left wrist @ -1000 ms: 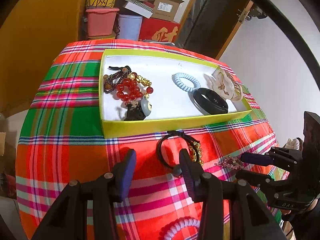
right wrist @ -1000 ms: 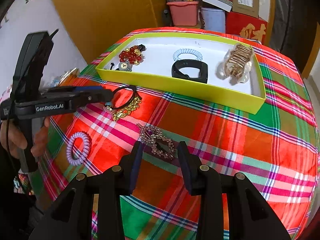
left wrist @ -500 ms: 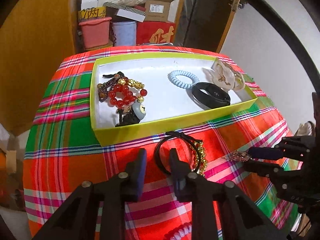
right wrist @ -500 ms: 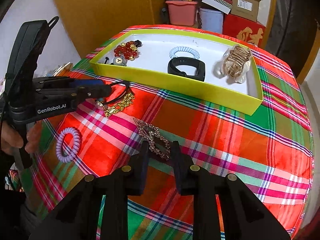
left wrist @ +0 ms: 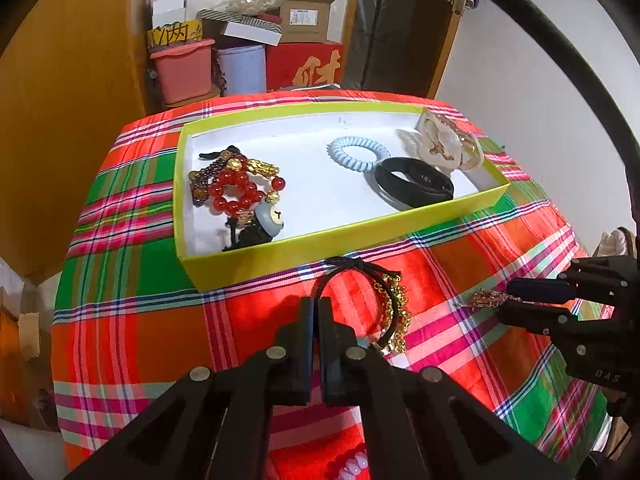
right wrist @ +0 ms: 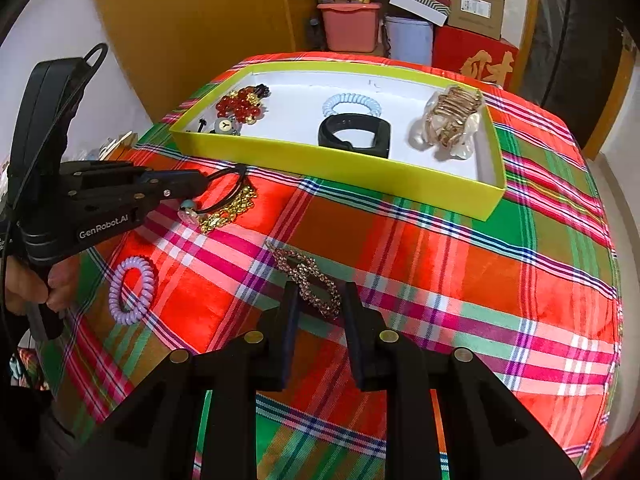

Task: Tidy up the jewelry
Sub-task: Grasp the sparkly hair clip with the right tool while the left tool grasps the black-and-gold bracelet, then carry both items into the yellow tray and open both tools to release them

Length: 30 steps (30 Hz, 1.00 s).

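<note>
A yellow-green tray (left wrist: 328, 236) (right wrist: 280, 152) holds red beads (left wrist: 232, 192), a pale blue coil tie (left wrist: 356, 152), a black band (left wrist: 416, 184) and a pearly claw clip (right wrist: 452, 120). My left gripper (left wrist: 314, 304) (right wrist: 204, 180) is shut on a black hair tie with a gold chain (left wrist: 384, 300) (right wrist: 228, 204) and holds it just in front of the tray. My right gripper (right wrist: 320, 300) (left wrist: 508, 300) is shut on a rhinestone hair clip (right wrist: 308, 280) (left wrist: 488, 299), held just above the cloth.
A purple coil tie (right wrist: 132, 288) lies on the plaid tablecloth (right wrist: 460, 264) at the left. Boxes and a pink bin (left wrist: 184, 68) stand behind the table. A wooden panel (left wrist: 68, 80) is on the left, a dark door (left wrist: 400, 28) at the back right.
Both grippers have closed: the left on the black hair tie, the right on the rhinestone clip. Both have lifted slightly and moved toward the tray.
</note>
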Each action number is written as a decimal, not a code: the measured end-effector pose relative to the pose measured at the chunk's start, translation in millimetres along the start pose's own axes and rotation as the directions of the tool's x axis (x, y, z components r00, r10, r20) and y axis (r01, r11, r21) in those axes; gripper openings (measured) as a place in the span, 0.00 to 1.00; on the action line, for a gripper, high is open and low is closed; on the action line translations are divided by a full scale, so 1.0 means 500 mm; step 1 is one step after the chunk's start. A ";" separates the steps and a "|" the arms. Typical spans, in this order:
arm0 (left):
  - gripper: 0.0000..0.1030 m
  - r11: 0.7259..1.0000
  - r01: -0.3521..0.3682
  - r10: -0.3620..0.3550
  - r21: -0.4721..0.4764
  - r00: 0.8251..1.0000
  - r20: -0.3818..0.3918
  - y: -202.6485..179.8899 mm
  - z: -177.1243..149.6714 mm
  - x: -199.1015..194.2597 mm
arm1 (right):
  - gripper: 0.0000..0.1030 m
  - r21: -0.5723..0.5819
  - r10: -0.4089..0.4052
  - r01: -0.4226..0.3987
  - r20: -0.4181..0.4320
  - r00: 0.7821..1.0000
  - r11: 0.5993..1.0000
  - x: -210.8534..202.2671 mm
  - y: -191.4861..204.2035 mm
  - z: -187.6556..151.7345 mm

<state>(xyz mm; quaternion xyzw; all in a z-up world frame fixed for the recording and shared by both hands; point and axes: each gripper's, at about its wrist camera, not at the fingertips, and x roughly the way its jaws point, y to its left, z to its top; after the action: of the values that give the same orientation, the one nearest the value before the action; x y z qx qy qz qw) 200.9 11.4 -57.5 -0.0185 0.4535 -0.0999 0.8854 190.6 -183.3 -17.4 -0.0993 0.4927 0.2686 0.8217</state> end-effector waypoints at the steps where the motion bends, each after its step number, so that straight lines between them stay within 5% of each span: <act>1: 0.01 1.000 0.002 -0.002 -0.002 1.000 0.004 0.001 0.000 -0.004 | 0.21 0.003 -0.001 0.001 0.002 1.000 1.000 -0.002 -0.001 0.000; 30: 0.01 0.998 0.042 -0.034 -0.054 0.988 0.151 0.008 0.052 -0.149 | 0.21 0.061 -0.022 0.013 0.144 0.989 0.998 -0.108 -0.006 0.045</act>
<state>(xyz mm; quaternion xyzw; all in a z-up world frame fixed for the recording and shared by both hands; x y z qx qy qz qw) 180.1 28.0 16.6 -0.0597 0.3881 -0.1021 0.9140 189.5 -194.7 40.1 -0.0591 0.4388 0.2528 0.8603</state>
